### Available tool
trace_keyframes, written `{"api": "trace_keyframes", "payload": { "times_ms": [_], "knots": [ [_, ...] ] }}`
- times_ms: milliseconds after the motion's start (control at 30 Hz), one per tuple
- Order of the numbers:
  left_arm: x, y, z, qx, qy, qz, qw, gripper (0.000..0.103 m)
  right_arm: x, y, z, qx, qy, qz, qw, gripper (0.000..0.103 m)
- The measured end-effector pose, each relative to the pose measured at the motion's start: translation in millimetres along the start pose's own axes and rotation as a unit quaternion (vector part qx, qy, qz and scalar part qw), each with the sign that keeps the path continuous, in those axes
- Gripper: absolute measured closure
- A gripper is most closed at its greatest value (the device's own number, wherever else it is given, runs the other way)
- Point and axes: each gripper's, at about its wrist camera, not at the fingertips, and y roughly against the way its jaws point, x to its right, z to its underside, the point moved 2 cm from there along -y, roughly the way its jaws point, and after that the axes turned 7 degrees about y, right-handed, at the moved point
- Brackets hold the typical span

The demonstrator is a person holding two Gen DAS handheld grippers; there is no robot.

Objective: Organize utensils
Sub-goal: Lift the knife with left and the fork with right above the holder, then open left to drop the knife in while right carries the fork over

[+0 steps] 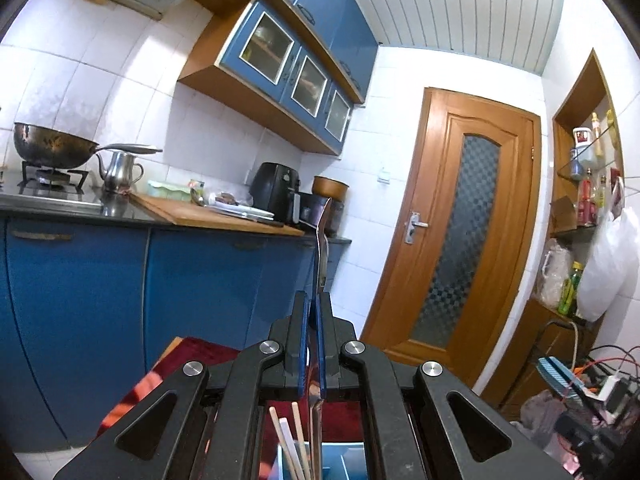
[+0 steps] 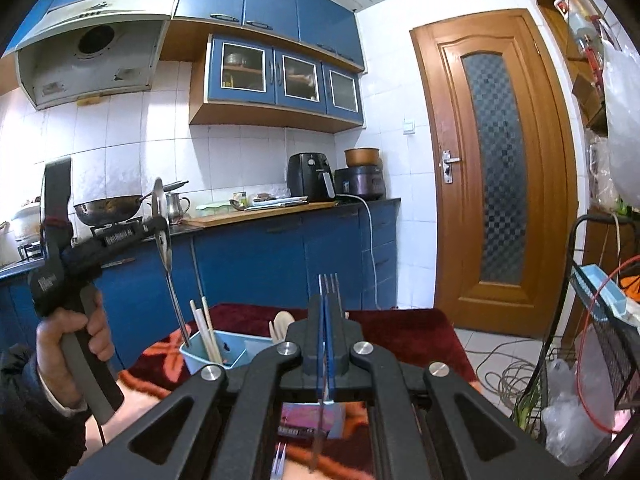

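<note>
My left gripper point(image 1: 313, 300) is shut on a metal spoon point(image 1: 322, 240), bowl up; the handle hangs below the jaws beside chopsticks point(image 1: 286, 444). In the right wrist view the left gripper point(image 2: 160, 226) holds this spoon point(image 2: 164, 236) upright, its handle end reaching into a light blue utensil holder point(image 2: 212, 354) on a red cloth. The holder has chopsticks point(image 2: 206, 332) and a wooden spoon point(image 2: 282, 322) in it. My right gripper point(image 2: 325, 300) is shut on a metal fork point(image 2: 329, 284), tines up, behind the holder.
A blue counter point(image 2: 280, 216) carries a cutting board point(image 2: 256, 212), wok point(image 2: 108, 206), kettle and air fryer point(image 2: 310, 176). A wooden door point(image 2: 492, 168) stands right. A wire rack point(image 2: 600, 320) with cables and bags is far right. Another fork point(image 2: 280, 456) lies below my right gripper.
</note>
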Motion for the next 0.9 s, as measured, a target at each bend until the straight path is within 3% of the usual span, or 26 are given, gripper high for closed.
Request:
{"api": "trace_keyframes", "payload": {
  "times_ms": [233, 400, 900],
  "knots": [
    [-12.1, -20.7, 23.2, -0.013, 0.0, -0.02, 0.9997, 0.1, -2.0, -6.7, -12.1, 0.012, 0.013, 0.007, 1.0, 0.101],
    [-19.3, -29.1, 43.0, -0.036, 0.002, -0.024, 0.9991, 0.1, 1.5, -16.0, -5.6, -0.005, 0.003, 0.005, 1.0, 0.101],
    [-21.1, -44.4, 81.4, -0.117, -0.019, -0.024, 0.9927, 0.097, 51.1, -65.9, 49.6, -0.14, -0.083, 0.002, 0.987, 0.099]
  ]
}}
